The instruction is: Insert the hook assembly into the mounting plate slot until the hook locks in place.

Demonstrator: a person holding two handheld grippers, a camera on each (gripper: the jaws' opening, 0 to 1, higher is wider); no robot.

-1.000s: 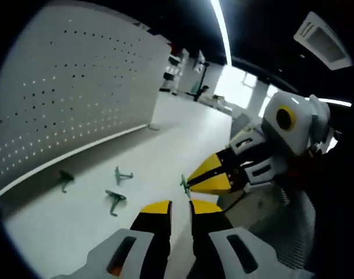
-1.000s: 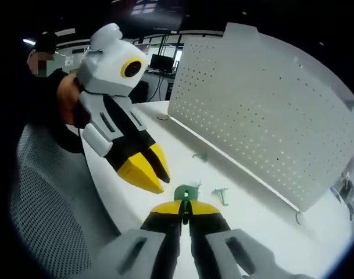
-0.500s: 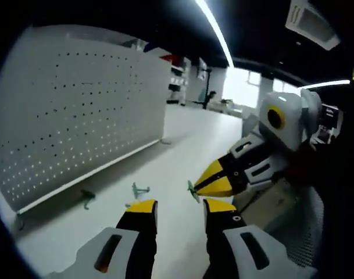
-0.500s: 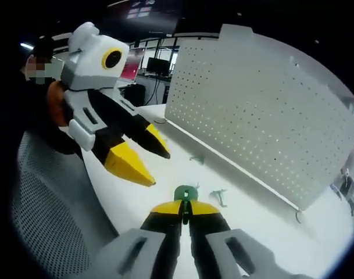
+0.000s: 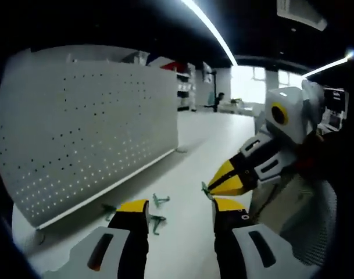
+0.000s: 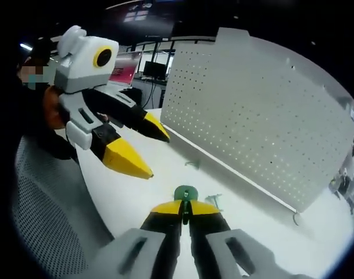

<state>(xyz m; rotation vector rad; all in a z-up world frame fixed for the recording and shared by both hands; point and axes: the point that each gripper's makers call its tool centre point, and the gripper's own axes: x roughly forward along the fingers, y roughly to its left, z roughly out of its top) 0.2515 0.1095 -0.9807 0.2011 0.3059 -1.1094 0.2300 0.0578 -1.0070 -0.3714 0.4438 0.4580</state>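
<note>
In the right gripper view my right gripper is shut on a small green hook assembly, held above the white table. The white perforated mounting plate stands upright beyond it. My left gripper comes in from the left with its yellow jaws spread open and nothing between them. In the left gripper view my left gripper is open, the mounting plate is at the left, and my right gripper reaches in from the right with the green hook at its tip.
Loose green hooks lie on the white table near the plate's foot. A grey mesh chair is at the table's near side. A person is behind the left gripper, with monitors farther back.
My left gripper's jaws have spread wider apart. The left view has swung so the plate fills more of it. The right gripper still holds the green hook.
</note>
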